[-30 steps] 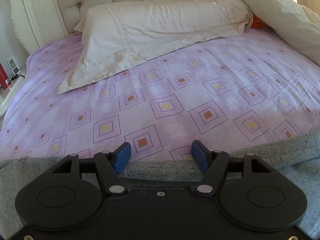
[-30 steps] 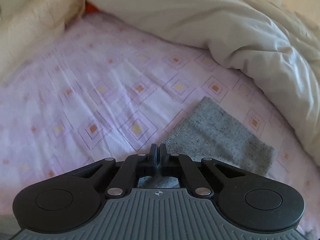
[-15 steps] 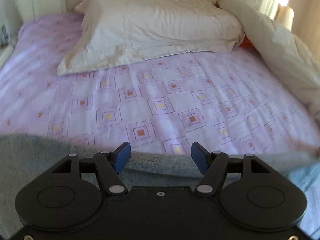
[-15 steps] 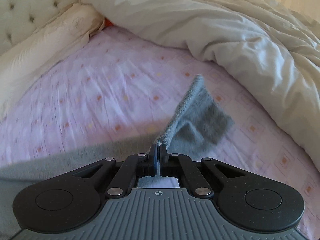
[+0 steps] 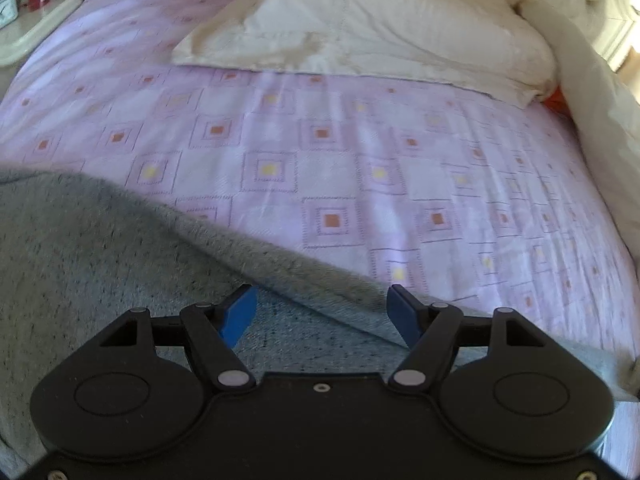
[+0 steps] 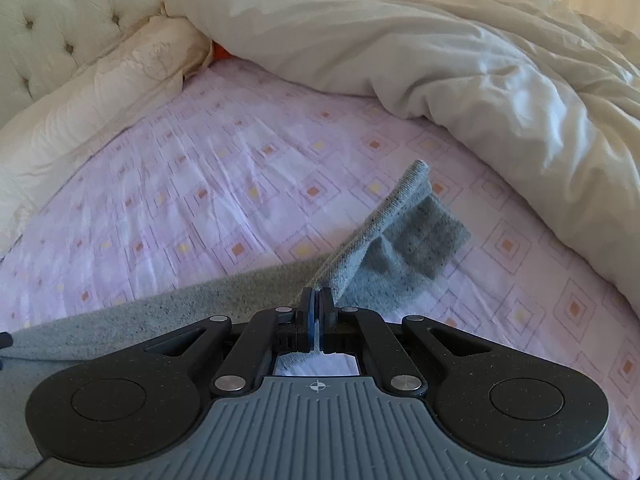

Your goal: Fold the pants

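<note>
Since a second ago your right gripper (image 6: 319, 300) has lifted the pants (image 6: 404, 236) hem off the sheet (image 6: 192, 208) — jaws pinched tight on grey cloth, cuff hanging toward the duvet (image 6: 460, 64). Your left gripper (image 5: 322, 314) has just been opening and stands wide over the pants, gripping nothing — so the fold rests on the right hand alone.

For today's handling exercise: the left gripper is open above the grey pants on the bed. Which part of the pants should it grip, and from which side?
Probably the raised grey fold edge of the pants, just ahead of the open left gripper. Come from above, one finger either side of the ridge: it stands proud of the sheet, unlike the flat cloth. The right gripper is already shut on the cuff end.
</note>
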